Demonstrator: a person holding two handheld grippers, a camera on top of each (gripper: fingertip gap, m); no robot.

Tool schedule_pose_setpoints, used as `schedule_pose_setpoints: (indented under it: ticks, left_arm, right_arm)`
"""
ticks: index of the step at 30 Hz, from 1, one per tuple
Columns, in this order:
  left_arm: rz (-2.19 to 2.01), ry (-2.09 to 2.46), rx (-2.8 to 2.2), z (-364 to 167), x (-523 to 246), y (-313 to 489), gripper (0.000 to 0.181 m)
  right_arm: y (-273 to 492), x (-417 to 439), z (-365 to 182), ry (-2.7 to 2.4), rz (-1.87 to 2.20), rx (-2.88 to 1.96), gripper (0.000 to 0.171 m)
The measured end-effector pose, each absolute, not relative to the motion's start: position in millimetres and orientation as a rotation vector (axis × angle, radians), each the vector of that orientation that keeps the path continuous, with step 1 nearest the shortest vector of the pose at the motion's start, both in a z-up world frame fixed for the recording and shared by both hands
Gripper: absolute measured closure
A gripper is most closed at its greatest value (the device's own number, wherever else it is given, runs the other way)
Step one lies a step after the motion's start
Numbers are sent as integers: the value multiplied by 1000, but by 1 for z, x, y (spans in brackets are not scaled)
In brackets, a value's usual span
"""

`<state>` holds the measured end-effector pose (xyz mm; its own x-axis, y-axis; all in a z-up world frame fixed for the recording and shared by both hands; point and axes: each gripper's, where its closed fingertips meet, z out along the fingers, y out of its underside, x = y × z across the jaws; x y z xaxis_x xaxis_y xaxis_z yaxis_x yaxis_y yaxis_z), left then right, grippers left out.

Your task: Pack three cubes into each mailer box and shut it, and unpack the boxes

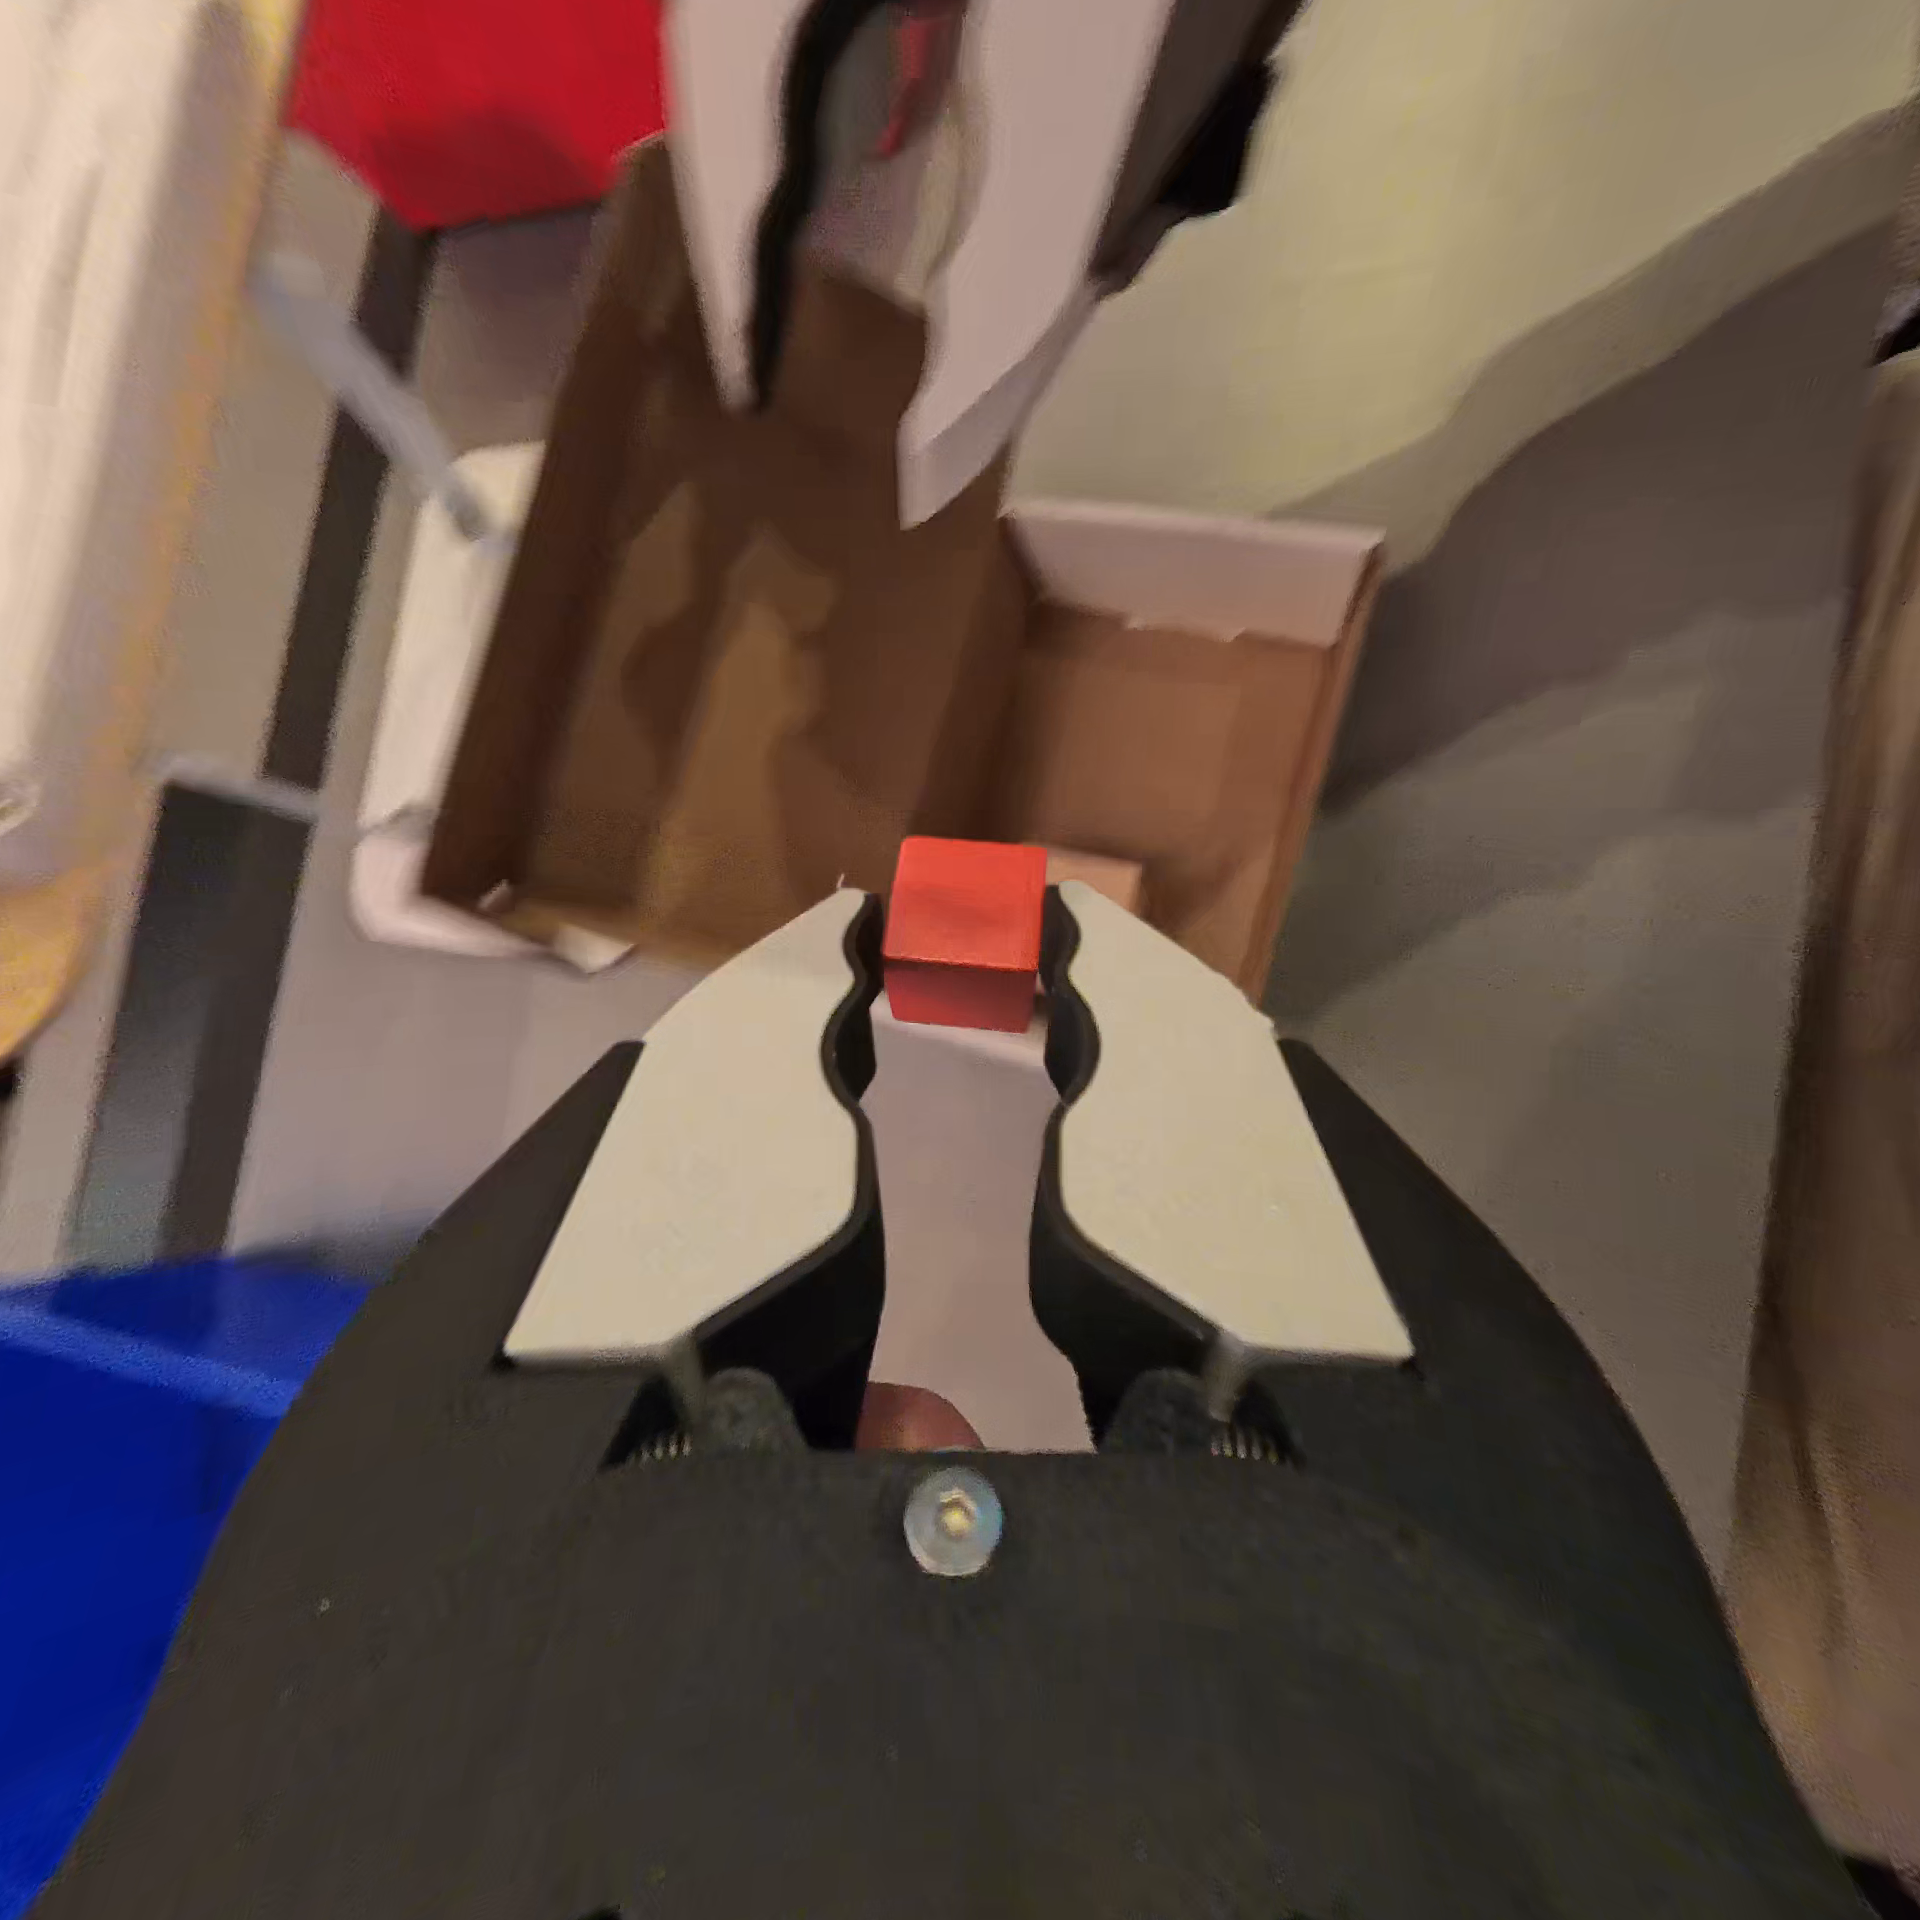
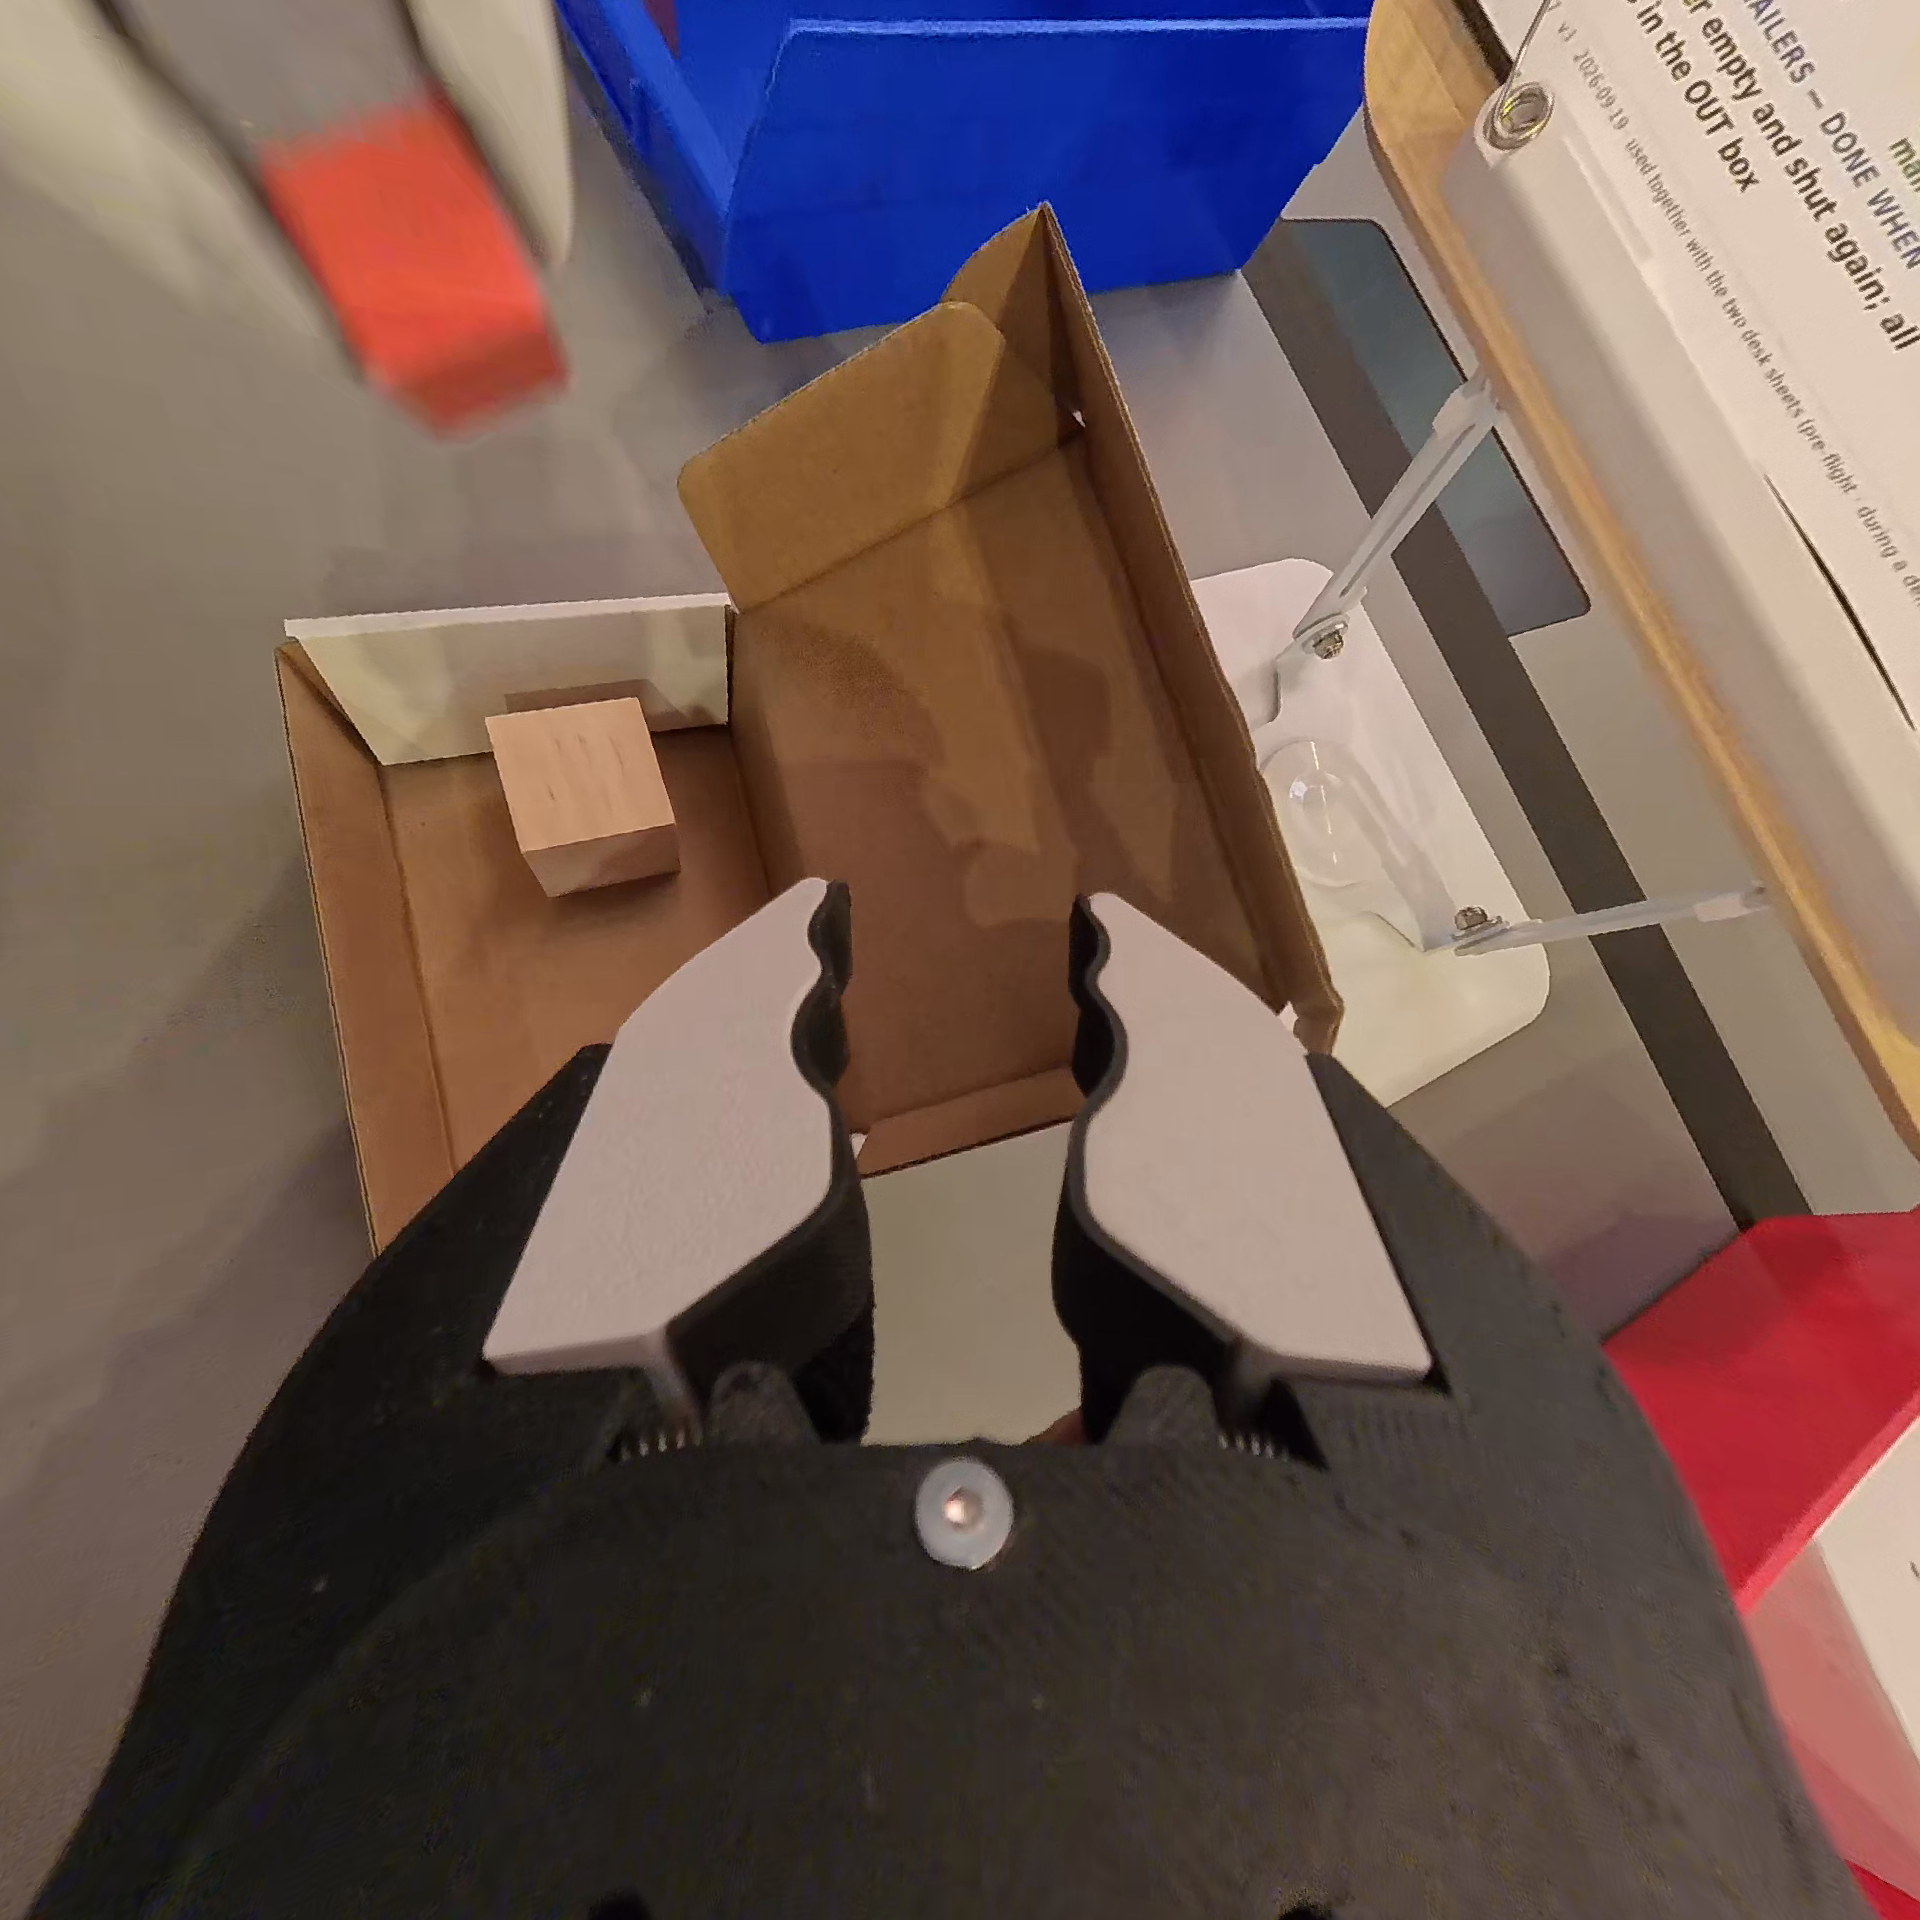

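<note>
My left gripper (image 1: 961,914) is shut on a red cube (image 1: 964,930) and holds it in the air over the near side of an open brown mailer box (image 1: 1174,748). The same gripper and red cube (image 2: 416,260) show blurred at the top left of the right wrist view. My right gripper (image 2: 958,904) is open and empty, hovering over the box's raised lid (image 2: 987,727). A plain wooden cube (image 2: 582,795) sits in the box tray (image 2: 353,883) near its far wall. The right gripper (image 1: 831,426) shows at the top of the left wrist view.
A blue bin (image 2: 987,135) stands beyond the box. A red bin (image 2: 1787,1382) is at the right. A wooden clipboard with a printed sheet (image 2: 1662,364) stands on a white stand (image 2: 1382,831) beside the lid. The grey table (image 2: 156,727) lies to the left. The grippers' ends are close to 11 cm from one another.
</note>
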<state>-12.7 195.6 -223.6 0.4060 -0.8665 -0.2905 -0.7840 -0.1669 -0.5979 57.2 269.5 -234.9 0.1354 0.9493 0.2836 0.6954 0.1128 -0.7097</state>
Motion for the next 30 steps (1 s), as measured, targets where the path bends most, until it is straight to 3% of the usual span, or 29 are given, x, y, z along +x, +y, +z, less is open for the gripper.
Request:
schedule_pose_setpoints:
  ticks: [5,13,20,30]
  left_arm:
    - [-211,1481,-1978,-274,36,199,153]
    - [-170,1573,-2100,-327,43,209,152]
    - [-48,1737,-2203,-350,34,207,150]
    - [-24,1697,-2200,-337,19,209,136]
  right_arm:
    - [269,58,-233,-1617,413,-1640,132]
    - [268,57,-234,-1625,416,-1637,132]
    - [269,58,-234,-1628,411,-1636,132]
    - [270,61,-232,-1621,404,-1641,132]
